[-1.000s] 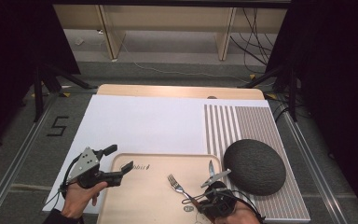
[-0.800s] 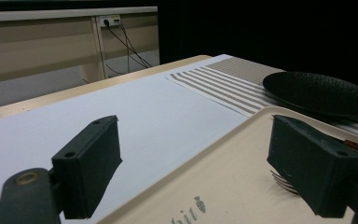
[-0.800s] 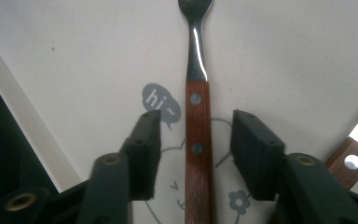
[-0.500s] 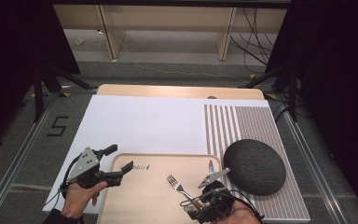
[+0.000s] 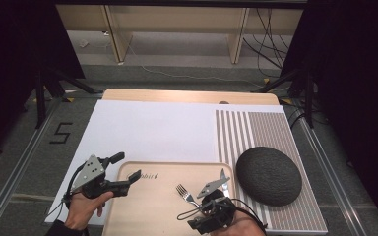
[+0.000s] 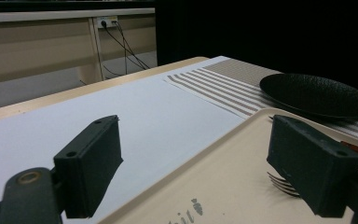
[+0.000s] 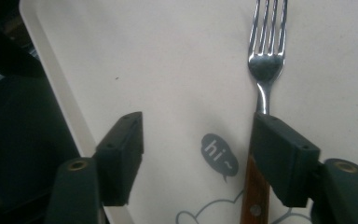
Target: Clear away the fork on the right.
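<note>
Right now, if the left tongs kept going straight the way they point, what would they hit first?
Probably the fork: its tines show low by the far jaw of the left tongs, on the tray. Beyond sits the black plate. If the tongs stay above the tray, they may pass over the fork.

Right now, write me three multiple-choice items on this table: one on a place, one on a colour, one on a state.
1. Where does the fork lie?
A. on the beige tray
B. on the striped mat
C. on the white sheet

2. What colour is the fork's handle?
A. blue
B. reddish brown
C. white

3. How does the right hand-held gripper stand?
A. shut on the fork
B. open, fork beside one jaw
C. shut on the black plate

Answers: 1 A, the high view shows it inside the tray's rim. 2 B, the right gripper view shows a brown handle with a rivet. 3 B, the jaws, which have just been closing a little, stand apart with bare tray between them.
</note>
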`<state>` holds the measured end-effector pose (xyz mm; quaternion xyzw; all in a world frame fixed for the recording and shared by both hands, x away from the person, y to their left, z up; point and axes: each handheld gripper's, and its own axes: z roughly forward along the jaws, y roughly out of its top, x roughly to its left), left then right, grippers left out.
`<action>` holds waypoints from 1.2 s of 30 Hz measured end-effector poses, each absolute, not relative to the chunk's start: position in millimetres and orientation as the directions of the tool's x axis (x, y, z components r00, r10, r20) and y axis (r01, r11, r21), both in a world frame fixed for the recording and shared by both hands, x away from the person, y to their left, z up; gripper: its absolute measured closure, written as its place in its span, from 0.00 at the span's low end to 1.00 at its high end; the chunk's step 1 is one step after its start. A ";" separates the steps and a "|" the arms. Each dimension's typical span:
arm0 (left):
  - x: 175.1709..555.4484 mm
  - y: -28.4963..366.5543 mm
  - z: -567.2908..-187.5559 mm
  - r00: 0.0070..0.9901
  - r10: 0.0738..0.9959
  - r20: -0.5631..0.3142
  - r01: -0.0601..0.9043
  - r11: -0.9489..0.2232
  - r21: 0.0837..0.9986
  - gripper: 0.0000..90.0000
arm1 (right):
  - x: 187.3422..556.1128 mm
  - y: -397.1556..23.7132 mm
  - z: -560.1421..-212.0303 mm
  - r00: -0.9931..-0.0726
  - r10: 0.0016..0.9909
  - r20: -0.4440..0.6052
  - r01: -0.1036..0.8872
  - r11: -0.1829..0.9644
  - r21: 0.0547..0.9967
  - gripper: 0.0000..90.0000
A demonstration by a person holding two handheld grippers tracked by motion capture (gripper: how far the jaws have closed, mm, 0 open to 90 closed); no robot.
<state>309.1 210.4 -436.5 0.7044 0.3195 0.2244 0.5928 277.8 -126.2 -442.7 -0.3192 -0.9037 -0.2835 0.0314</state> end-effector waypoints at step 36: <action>308.6 210.8 -435.9 0.691 0.720 -0.057 0.185 -0.100 0.978 0.19 | 287.7 -112.5 -459.4 -0.815 0.579 0.004 0.534 0.750 0.391 1.00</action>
